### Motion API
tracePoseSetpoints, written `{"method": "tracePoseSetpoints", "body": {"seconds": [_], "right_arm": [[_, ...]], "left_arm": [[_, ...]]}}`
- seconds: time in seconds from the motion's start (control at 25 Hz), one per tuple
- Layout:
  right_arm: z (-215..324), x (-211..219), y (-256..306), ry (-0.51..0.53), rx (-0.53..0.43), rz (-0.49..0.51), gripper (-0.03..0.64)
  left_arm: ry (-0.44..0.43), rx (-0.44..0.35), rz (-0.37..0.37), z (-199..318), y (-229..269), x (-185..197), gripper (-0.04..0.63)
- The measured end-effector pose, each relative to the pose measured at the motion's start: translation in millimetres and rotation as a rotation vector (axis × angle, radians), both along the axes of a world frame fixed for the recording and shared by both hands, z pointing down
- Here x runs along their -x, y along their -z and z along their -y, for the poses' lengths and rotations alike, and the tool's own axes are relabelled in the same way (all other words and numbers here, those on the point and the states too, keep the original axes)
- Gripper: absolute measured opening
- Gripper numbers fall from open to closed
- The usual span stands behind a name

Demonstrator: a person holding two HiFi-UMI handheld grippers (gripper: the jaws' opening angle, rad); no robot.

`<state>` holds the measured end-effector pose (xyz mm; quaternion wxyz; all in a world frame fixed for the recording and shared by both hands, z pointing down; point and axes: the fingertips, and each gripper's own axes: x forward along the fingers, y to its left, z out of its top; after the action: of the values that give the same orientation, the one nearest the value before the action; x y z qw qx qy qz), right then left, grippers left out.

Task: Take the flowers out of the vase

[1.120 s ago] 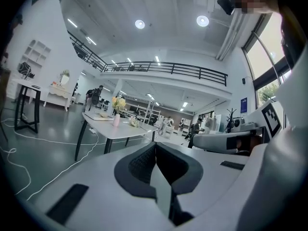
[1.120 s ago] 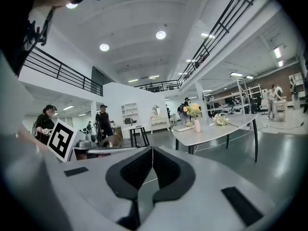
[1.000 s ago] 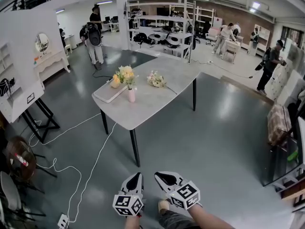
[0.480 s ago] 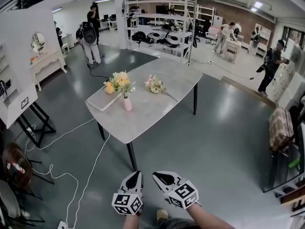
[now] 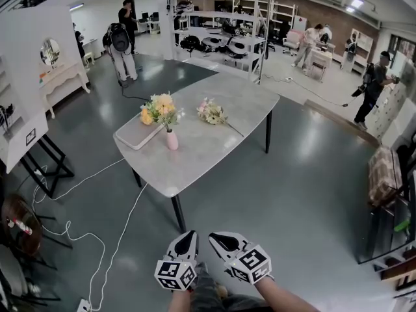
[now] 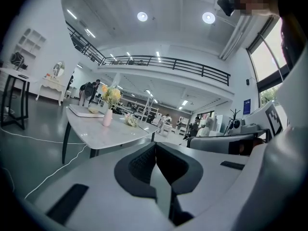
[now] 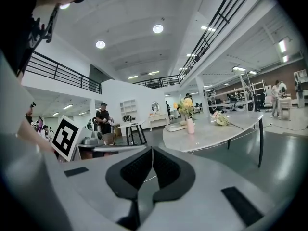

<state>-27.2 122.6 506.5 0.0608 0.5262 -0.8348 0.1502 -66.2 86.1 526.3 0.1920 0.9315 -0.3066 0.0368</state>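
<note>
A small pink vase (image 5: 171, 140) stands on a grey table (image 5: 195, 155) and holds yellow and cream flowers (image 5: 160, 108). The same vase (image 6: 107, 118) and flowers (image 6: 110, 95) show small in the left gripper view, and the vase (image 7: 190, 125) again in the right gripper view. A second bunch of pale flowers (image 5: 212, 112) lies flat on the tabletop further back. My left gripper (image 5: 186, 238) and right gripper (image 5: 223, 240) hang low at the near edge of the head view, well short of the table. Both are shut with nothing between the jaws.
A flat grey board (image 5: 139, 136) lies on the table left of the vase. White cables (image 5: 104, 239) trail over the floor at the left, beside a white partition (image 5: 29, 83) on black legs. Several people stand in the background, near shelves (image 5: 224, 25) and along the right side.
The table with the vase has come nearer and shifted slightly left in the head view as I walk toward it. Both grippers keep their place low in the view, still shut.
</note>
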Motion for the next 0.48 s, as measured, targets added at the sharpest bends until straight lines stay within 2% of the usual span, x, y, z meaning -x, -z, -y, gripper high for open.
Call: {"method": "tracePoseSetpoints", "body": {"seconds": [0.48], "right_arm": [[97,-24,2,0.018,-0.016,-0.008,0.021]], "left_arm": [[0.019,-0.008,-0.011,99,1,-29,0.014]]}}
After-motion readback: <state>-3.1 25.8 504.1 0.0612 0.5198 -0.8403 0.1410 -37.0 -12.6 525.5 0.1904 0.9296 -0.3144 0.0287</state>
